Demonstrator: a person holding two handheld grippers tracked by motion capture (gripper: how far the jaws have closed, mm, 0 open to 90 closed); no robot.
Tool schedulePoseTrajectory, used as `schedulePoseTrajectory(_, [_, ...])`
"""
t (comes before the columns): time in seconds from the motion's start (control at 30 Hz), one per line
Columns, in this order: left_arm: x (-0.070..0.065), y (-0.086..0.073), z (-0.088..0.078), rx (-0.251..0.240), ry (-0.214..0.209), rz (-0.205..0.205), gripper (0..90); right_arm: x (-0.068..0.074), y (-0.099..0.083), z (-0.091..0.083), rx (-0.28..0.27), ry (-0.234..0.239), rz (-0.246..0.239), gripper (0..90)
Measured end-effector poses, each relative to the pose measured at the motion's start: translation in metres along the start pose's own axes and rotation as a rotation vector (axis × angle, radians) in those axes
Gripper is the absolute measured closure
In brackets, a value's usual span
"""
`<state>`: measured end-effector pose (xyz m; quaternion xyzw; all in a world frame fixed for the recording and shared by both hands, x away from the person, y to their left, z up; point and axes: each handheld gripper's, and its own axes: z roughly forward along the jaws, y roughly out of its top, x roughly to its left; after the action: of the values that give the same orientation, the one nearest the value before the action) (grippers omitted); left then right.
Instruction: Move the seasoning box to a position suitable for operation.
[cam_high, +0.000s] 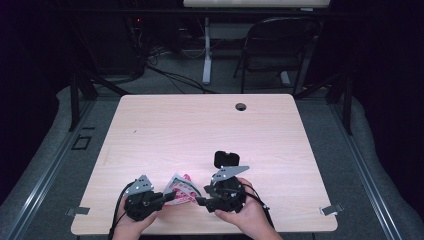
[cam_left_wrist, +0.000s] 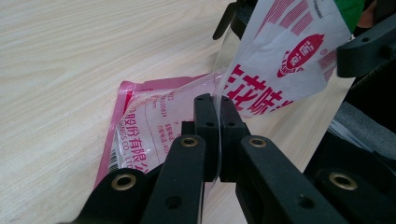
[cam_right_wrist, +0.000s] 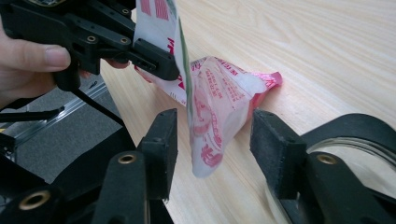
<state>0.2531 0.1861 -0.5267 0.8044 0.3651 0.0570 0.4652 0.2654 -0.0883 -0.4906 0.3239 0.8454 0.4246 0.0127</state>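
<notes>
Near the front edge of the table (cam_high: 150, 130), we hold a gripper in each hand, both low over the wood. Our left gripper (cam_left_wrist: 217, 112) has its jaws pressed together on a thin edge of the plastic bag (cam_left_wrist: 280, 60), a clear wrapper printed in red and pink; the film runs up between the two pads and fans out above them, while the rest of the bag slumps onto the tabletop just beyond. Seen from above, the bag (cam_high: 181, 190) lies between the two grippers, touching the left gripper (cam_high: 167, 196) and just beside the right gripper (cam_high: 201, 201). Our right gripper (cam_right_wrist: 212, 135) stands with jaws spread, one pad either side of the hanging lower corner of the bag (cam_right_wrist: 219, 107); neither pad presses on it, and a gap shows on both sides. Beyond that corner, the left hand (cam_right_wrist: 28, 60) and its gripper pinch the bag's upper edge. Farther back on the table sits a small black object (cam_high: 226, 159), well apart from the bag. Past it, near the far edge, we note a round cable hole (cam_high: 241, 106). Behind the table stands a dark folding chair (cam_high: 280, 45).
</notes>
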Motion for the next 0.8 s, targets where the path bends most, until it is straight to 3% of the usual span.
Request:
schedulePoseTrajectory(0.2, [0.000, -0.003, -0.001, 0.001, 0.000, -0.008, 90.0, 0.001, 0.004, 0.013, 0.035, 0.036, 0.035, 59.4])
schedulePoseTrajectory(0.4, [0.000, -0.005, -0.002, -0.005, 0.000, -0.011, 90.0, 0.001, 0.007, 0.021, 0.080, 0.031, 0.049, 64.5])
schedulePoseTrajectory(0.8, [-0.002, -0.007, -0.002, 0.006, 0.003, -0.001, 90.0, 0.000, 0.008, 0.026, 0.107, 0.029, 0.048, 76.4])
